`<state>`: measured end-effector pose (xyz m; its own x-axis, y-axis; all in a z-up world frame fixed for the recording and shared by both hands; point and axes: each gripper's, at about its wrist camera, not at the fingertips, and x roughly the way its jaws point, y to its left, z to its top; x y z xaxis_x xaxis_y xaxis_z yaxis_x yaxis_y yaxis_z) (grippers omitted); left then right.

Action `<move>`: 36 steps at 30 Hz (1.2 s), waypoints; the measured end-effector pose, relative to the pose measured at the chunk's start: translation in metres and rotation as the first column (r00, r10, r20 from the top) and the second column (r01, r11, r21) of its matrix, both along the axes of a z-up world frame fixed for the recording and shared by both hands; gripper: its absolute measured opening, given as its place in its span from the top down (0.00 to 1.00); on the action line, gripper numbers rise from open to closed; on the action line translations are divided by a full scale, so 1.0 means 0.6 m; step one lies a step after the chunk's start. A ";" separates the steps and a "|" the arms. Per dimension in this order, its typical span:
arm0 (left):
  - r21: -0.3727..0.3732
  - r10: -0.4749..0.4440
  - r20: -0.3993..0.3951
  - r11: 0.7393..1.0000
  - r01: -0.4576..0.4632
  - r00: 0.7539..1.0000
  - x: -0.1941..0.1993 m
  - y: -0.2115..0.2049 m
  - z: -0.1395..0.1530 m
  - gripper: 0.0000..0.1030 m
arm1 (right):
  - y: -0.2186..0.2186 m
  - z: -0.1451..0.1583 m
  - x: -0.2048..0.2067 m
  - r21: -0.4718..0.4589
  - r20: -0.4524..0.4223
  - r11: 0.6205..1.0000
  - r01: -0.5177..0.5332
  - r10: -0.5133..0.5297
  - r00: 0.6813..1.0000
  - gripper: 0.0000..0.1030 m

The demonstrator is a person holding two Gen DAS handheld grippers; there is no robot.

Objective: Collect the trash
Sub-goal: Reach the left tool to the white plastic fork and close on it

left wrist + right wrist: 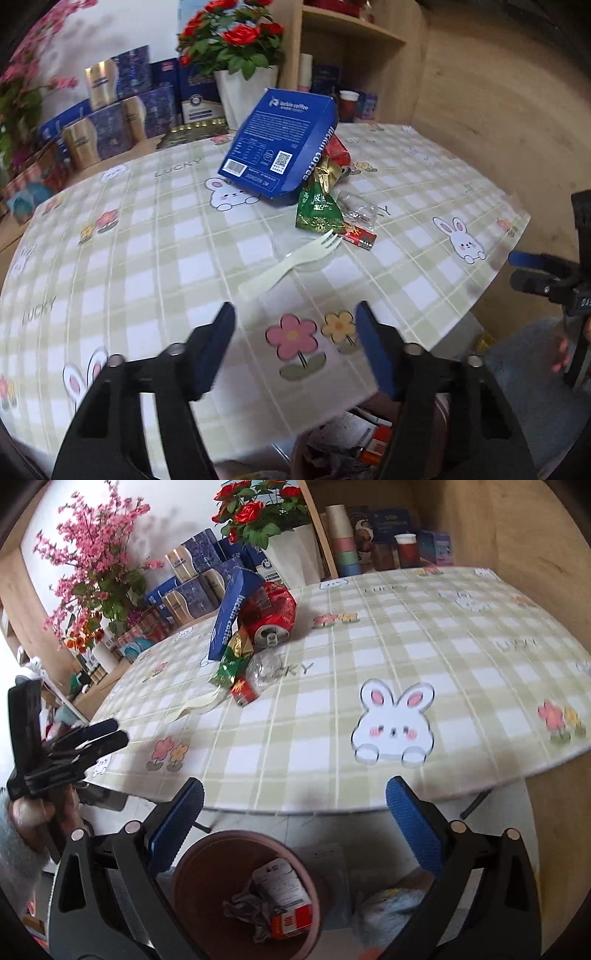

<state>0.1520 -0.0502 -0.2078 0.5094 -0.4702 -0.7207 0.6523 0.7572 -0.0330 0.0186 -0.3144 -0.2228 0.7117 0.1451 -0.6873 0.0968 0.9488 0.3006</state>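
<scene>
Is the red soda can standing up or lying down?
Lying down. The red soda can rests on its side, crushed, its top facing the camera, against the blue coffee box.

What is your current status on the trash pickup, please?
Left gripper open, empty, facing the fork. Right gripper open above the bin. Trash pile on table, path unobstructed.

both wrist views look across the table (147, 236), sharing its litter
</scene>
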 end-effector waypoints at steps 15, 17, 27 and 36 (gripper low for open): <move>0.117 -0.238 -0.110 0.961 0.250 0.965 0.117 -0.070 -0.052 0.71 | -0.036 -0.015 0.067 -0.001 -0.039 1.000 0.025 -0.025 0.999 0.06; 0.126 -0.260 -0.120 0.953 0.274 0.958 0.122 -0.066 -0.053 0.71 | -0.037 -0.018 0.068 -0.003 -0.040 1.000 0.026 -0.026 0.999 0.06; 0.155 -0.280 -0.135 0.942 0.299 0.951 0.133 -0.067 -0.062 0.70 | -0.031 -0.024 0.080 -0.004 -0.048 1.000 0.013 -0.014 0.999 0.06; 0.117 -0.241 -0.132 0.959 0.257 0.961 0.125 -0.060 -0.064 0.86 | -0.025 -0.022 0.079 -0.026 -0.053 1.000 -0.006 0.005 0.999 0.06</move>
